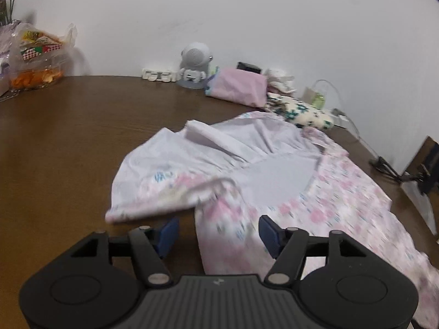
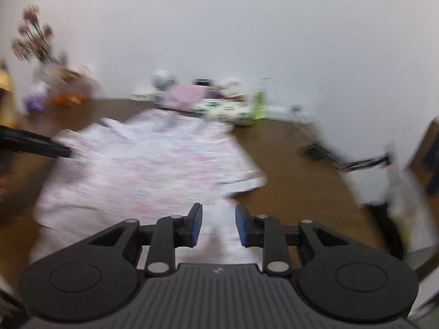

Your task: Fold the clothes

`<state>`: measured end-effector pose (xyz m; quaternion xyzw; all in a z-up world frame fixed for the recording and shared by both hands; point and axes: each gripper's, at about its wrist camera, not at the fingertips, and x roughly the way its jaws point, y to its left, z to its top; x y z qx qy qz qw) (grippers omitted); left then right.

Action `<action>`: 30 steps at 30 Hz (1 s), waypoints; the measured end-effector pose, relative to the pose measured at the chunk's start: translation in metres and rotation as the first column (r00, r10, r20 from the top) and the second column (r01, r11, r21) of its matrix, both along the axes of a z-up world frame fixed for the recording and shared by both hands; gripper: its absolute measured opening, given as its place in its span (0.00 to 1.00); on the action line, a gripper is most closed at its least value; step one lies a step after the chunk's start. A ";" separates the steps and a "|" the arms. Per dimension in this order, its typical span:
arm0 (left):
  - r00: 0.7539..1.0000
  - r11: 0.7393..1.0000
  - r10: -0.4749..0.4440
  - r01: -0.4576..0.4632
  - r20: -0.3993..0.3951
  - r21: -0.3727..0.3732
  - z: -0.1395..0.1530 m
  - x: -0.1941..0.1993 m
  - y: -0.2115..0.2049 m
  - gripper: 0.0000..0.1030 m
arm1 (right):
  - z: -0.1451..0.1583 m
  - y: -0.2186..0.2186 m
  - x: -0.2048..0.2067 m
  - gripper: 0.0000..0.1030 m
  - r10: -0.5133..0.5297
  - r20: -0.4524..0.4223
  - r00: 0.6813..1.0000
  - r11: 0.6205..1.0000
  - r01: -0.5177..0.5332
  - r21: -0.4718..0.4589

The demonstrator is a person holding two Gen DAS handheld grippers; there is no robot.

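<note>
Here the pink-and-white floral cotton garment (image 1: 274, 181) spreads on the brown wooden desk (image 1: 68, 137) straight ahead of both released jaws, its near hem lying between the right gripper (image 2: 218, 224) jaws, which seem closer than the left gripper (image 1: 216, 233).

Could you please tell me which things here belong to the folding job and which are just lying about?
For the job:
- floral garment spread on the table
- left gripper, open
- right gripper, open

Lying about:
- pink folded cloth
- speaker toy
- snack bag
- green bottle
- flowers
</note>
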<state>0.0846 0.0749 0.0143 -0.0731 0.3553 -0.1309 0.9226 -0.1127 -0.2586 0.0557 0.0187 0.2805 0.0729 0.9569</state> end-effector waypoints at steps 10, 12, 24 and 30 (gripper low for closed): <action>0.997 0.997 0.075 -0.075 -0.009 0.004 -0.013 -0.033 0.022 0.03 | -0.045 0.028 0.012 0.23 0.084 -0.135 0.987 0.992 -0.096 -0.078; 0.995 0.995 0.095 -0.095 -0.024 -0.018 -0.011 -0.054 0.031 0.03 | -0.043 0.016 0.021 0.22 0.070 -0.153 0.986 0.993 -0.084 -0.083; 0.995 0.996 -0.083 0.084 0.056 -0.020 0.017 -0.201 0.005 0.21 | -0.028 -0.007 0.119 0.23 -0.020 -0.120 0.993 0.963 -0.013 -0.268; 0.963 0.971 -0.172 0.130 0.209 0.201 0.025 -0.199 0.010 0.71 | 0.004 0.021 0.083 0.29 0.145 -0.048 0.988 0.983 -0.149 -0.105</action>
